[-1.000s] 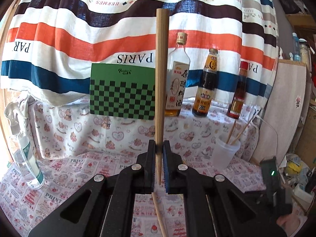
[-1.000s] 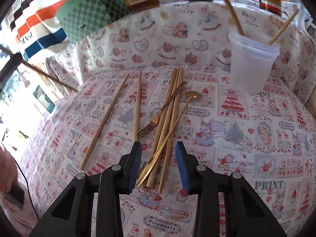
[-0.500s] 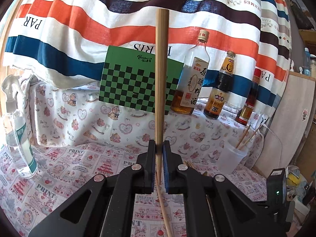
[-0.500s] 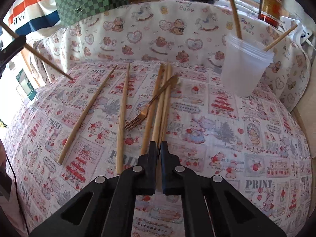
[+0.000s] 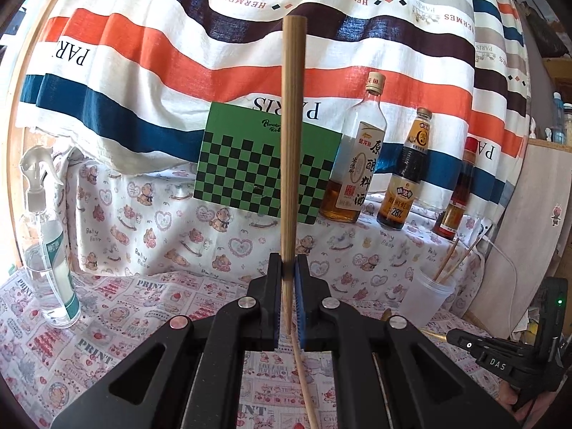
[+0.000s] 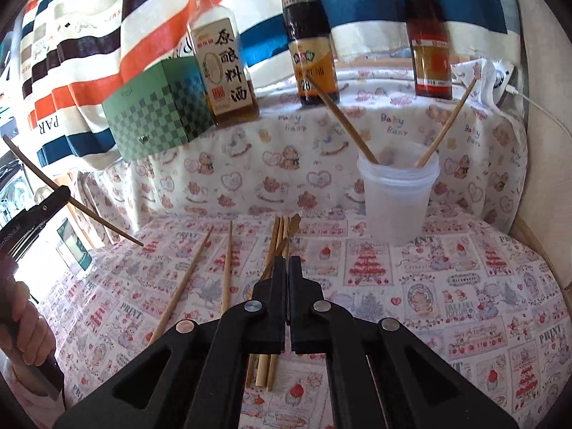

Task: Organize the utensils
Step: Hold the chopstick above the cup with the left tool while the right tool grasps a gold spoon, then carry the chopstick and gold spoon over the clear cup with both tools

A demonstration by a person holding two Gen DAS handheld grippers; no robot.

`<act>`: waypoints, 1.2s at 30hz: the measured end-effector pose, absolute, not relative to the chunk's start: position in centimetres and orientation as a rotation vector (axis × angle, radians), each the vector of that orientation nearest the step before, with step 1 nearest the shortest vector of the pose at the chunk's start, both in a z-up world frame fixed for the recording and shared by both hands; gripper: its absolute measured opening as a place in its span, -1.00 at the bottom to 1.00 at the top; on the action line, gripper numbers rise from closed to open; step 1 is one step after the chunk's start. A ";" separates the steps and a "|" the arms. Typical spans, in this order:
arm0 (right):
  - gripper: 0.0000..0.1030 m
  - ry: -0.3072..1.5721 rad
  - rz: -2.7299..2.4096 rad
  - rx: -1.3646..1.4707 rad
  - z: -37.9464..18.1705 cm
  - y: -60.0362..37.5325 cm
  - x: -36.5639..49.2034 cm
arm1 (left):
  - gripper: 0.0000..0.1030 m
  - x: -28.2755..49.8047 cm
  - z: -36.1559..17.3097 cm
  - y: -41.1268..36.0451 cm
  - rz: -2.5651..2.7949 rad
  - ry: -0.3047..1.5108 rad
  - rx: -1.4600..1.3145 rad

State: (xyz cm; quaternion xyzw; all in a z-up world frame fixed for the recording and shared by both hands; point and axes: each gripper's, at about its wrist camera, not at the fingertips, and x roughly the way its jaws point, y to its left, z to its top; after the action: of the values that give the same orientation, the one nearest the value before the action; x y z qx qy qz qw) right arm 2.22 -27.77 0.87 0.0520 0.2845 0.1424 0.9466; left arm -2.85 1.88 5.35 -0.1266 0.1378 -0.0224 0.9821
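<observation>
Between the pinching fingers of the left gripper (image 5: pixel 287 271) stands a wooden chopstick (image 5: pixel 291 143), held tight and pointing up. Ahead of it a green checked box (image 5: pixel 264 168) and three bottles (image 5: pixel 357 164) sit on a ledge, with a big striped cloth (image 5: pixel 178 53) hanging behind. Off to its left is a spray bottle (image 5: pixel 50 250).

The right gripper (image 6: pixel 287 264) is squeezed shut on a thin gold spoon (image 6: pixel 295 222). Under it, more chopsticks (image 6: pixel 225 261) lie on the tablecloth (image 6: pixel 447 286) with little pictures. Ahead and to its right stands a clear cup (image 6: pixel 397 196) with two chopsticks leaning inside.
</observation>
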 end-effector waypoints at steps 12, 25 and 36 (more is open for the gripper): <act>-0.96 0.473 0.281 0.263 3.5 -31.0 0.9 | -0.89 -2.8 4.9 1.0 -0.081 0.319 -0.245; -0.96 0.522 0.269 0.229 6.7 -32.9 0.8 | -0.89 -3.6 9.4 -3.0 -0.157 0.219 -0.233; -0.96 0.492 0.180 0.122 11.3 -36.8 2.1 | -0.89 2.5 15.9 -10.7 -0.303 0.159 -0.324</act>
State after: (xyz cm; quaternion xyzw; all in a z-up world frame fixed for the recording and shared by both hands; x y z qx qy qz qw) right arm 2.11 -36.83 11.30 0.0604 0.2432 0.0889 0.9640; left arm 2.53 -10.67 15.95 -0.1607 0.0789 -0.1499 0.9724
